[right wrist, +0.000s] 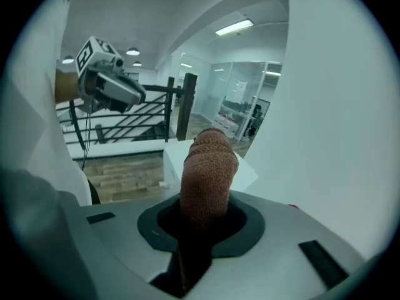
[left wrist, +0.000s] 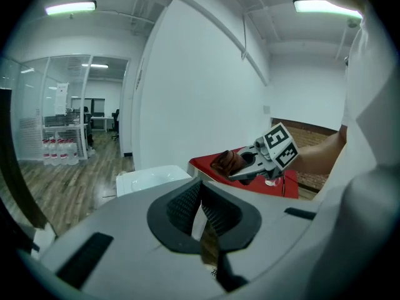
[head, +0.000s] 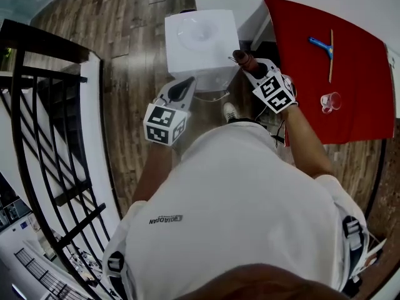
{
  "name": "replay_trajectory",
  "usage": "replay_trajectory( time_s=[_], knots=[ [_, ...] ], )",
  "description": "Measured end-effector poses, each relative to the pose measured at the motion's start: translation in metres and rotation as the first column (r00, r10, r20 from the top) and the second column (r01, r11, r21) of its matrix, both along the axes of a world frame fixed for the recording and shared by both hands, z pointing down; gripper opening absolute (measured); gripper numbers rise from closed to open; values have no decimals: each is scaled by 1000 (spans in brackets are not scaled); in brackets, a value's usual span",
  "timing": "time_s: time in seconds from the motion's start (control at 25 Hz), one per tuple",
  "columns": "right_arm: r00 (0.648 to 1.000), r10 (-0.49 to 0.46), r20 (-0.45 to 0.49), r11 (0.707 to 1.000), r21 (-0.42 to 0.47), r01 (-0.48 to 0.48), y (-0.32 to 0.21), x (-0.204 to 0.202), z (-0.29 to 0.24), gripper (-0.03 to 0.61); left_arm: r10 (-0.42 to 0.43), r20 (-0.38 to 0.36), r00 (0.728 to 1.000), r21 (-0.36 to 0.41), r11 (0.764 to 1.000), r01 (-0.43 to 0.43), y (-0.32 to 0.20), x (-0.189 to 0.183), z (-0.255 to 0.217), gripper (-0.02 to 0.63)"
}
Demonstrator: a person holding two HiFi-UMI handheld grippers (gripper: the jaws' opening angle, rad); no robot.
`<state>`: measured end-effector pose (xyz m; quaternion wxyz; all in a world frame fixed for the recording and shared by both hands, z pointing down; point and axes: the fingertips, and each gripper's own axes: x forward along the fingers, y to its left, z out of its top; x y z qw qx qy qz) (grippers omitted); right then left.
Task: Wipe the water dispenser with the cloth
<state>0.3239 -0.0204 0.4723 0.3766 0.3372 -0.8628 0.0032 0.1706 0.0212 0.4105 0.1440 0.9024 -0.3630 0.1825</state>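
Clamping the cloth (right wrist: pixel 209 167) firmly: the right gripper (right wrist: pixel 203 214) has its jaws closed on a brown knit roll that fills the gap between them and sticks out past the tips as a thick stub. The water dispenser (head: pixel 200 42), a white box with a dished top, sits just ahead of and below that stub. In the head view the cloth end lies at the box's near right corner, and I can't tell whether it touches. The left gripper (left wrist: pixel 200 216) is empty, jaws nearly together, with only a thin slit between the pads (left wrist: pixel 184 208) and background showing through it. It hangs left of the right gripper, over the dispenser's near left corner, contact unclear. The two tools are apart, tips angled in toward the box, and each shows in the other's camera. Right of the right gripper is a red table (head: pixel 350 111), with a blue squeegee (head: pixel 326 47) and a clear cup (head: pixel 330 101) lying on it, well away from the jaws. Left of the left gripper is a black railing (head: pixel 37 136), with wood floor (head: pixel 134 105) below both tools.
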Motion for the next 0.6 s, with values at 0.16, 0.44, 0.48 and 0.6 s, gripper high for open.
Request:
replay_trajectory(
  time_s=[0.16,0.44,0.48,0.6],
  knots=[
    [989,-89,-118,995,38,94,-52,14,17,66,-30,32,999,12,999,30,-38,16,1,-8],
    [966,-144,-216,982,88,166,-157,30,32,66,-98,65,993,-28,995,100,-71,38,2,-8],
    [962,-151,-227,981,88,175,-174,31,36,66,-111,79,991,-34,993,114,-75,41,4,-8],
    [956,-166,-243,978,84,191,-216,32,51,66,-165,107,980,-49,984,171,-82,42,11,-8]
  ],
)
